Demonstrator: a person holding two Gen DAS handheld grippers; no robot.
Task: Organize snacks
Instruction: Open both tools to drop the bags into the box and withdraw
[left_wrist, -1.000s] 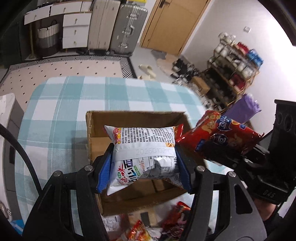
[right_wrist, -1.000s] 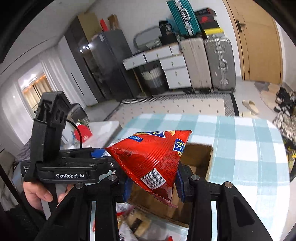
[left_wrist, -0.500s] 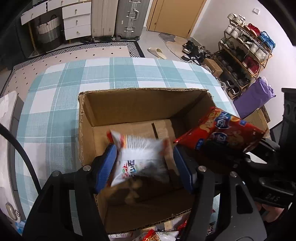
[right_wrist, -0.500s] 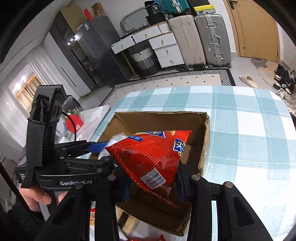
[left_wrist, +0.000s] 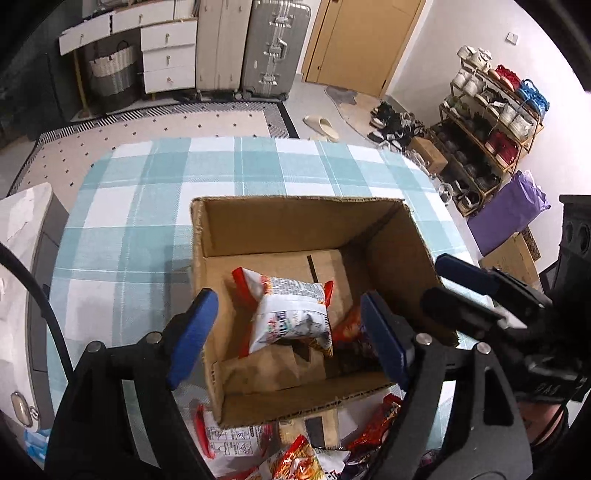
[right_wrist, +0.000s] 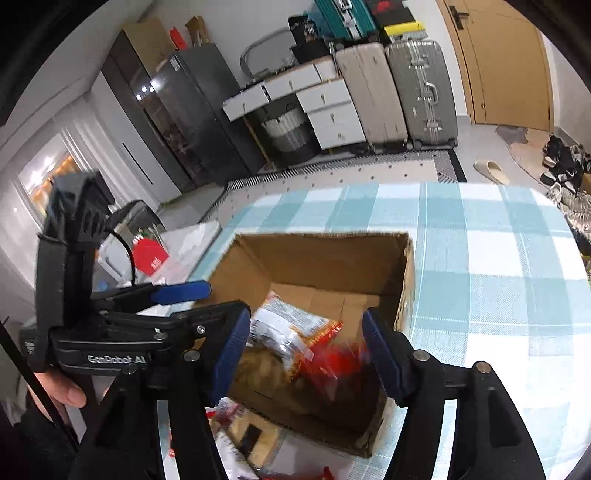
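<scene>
An open cardboard box (left_wrist: 295, 218) stands on the blue checked tablecloth (left_wrist: 147, 206). A white snack bag (left_wrist: 290, 317) lies on the box floor, and a red snack bag (left_wrist: 349, 330) lies beside it to the right. My left gripper (left_wrist: 288, 339) is open and empty above the box's near side. My right gripper (right_wrist: 304, 350) is open above the box (right_wrist: 325, 254), with the white bag (right_wrist: 277, 328) and the blurred red bag (right_wrist: 332, 362) below it. The right gripper also shows in the left wrist view (left_wrist: 443, 280) at the box's right wall.
Several loose snack packets (left_wrist: 295, 454) lie on the table in front of the box. A white cabinet (left_wrist: 22, 229) stands left of the table. Suitcases (left_wrist: 273, 48), drawers and a shoe rack (left_wrist: 491, 122) stand beyond the table.
Both grippers have opened. The white bag dropped from my left gripper into the box, then the red bag dropped from my right gripper beside it.
</scene>
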